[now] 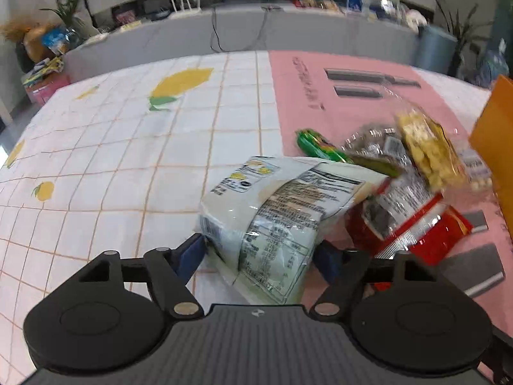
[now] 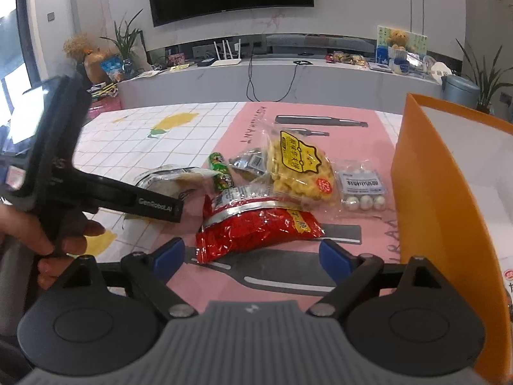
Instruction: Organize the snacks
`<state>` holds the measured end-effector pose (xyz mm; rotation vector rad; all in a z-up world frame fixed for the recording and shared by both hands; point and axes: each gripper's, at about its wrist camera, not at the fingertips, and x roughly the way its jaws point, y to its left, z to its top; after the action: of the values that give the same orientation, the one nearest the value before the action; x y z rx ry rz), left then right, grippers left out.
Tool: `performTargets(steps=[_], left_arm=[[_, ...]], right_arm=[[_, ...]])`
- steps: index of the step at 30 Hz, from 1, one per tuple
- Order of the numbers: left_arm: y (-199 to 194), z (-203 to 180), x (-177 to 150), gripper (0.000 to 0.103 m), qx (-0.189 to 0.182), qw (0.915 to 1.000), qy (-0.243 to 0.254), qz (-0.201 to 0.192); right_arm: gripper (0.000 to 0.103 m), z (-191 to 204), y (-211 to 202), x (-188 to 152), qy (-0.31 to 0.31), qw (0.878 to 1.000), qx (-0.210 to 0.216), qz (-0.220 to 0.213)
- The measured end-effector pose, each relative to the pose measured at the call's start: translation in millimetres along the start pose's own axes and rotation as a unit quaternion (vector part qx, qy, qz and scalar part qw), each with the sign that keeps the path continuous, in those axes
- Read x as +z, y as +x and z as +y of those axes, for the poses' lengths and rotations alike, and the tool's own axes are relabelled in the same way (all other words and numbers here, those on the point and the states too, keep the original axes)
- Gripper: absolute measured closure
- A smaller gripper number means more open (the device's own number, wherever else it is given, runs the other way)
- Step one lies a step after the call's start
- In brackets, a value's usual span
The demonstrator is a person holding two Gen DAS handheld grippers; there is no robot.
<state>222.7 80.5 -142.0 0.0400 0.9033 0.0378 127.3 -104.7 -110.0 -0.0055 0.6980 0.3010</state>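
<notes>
**A:** Talk me through it, biggest thing first.

**B:** The table (image 2: 134, 147), checked cloth on the left, pink mat (image 2: 368, 134) on the right. At the right edge stands the orange box (image 2: 426, 192), open, white inside. I can't see any snack in the part of it that shows.

**A:** So nothing sorted yet?

**B:** That's my guess. The whole pile lies on the mat, just left of the box. Nearest me on the left, the pale bag (image 1: 266, 211), label side up. Right of it the red bag (image 2: 256, 227), then the yellow bag (image 2: 298, 166) farther back, a clear pack of white balls (image 2: 362, 189) beside the box, a grey packet (image 2: 250, 160), and the small green roll (image 2: 219, 173).

**A:** And your tongs?

**B:** Left gripper (image 1: 261, 252) is spread, its blue pads either side of the pale bag's near end; whether they touch it I can't tell. Right gripper (image 2: 251, 258) is spread too, near the red bag's near edge, nothing pinched.

**A:** What's left?

**B:** Everything, I'd say: each pack has yet to go in the box.
</notes>
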Motion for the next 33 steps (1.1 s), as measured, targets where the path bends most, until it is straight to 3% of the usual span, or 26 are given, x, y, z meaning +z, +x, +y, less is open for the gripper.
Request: performTargets(steps=[3,7,10,12,17,27,33], left_arm=[[-8.4,0.1,-3.4,0.049,0.024,0.9996,0.003,-0.018],[-29.2,10.7,-8.7,0.056,-0.005,0.999,-0.036,-0.026],[-47.7,18.9,-17.5,0.057,-0.017,0.998,-0.059,-0.017],[-57.1,25.8,-24.3,0.057,-0.029,0.996,-0.085,0.004],[-73.6,32.9,-45.8,0.057,-0.05,0.9919,-0.115,0.024],[-76.8,33.1,-44.3,0.057,-0.068,0.9906,-0.116,0.028],[-75.7,27.4,-44.4,0.057,-0.077,0.9908,-0.107,0.031]], right_arm=[[0.013,6.6,1.4,-1.9,-0.027,0.999,-0.021,-0.006],[0.013,13.3,6.7,-4.6,-0.048,0.998,-0.027,-0.002],[0.013,15.5,11.0,-4.8,-0.049,0.999,-0.022,0.0],[0.003,16.5,16.2,-4.6,-0.047,0.999,-0.023,0.0],[0.003,20.9,30.3,-0.6,-0.039,0.998,-0.038,0.012],[0.003,9.6,73.3,5.6,0.022,0.998,-0.031,0.05],[0.003,20.4,94.2,12.0,0.012,0.998,-0.039,0.056]])
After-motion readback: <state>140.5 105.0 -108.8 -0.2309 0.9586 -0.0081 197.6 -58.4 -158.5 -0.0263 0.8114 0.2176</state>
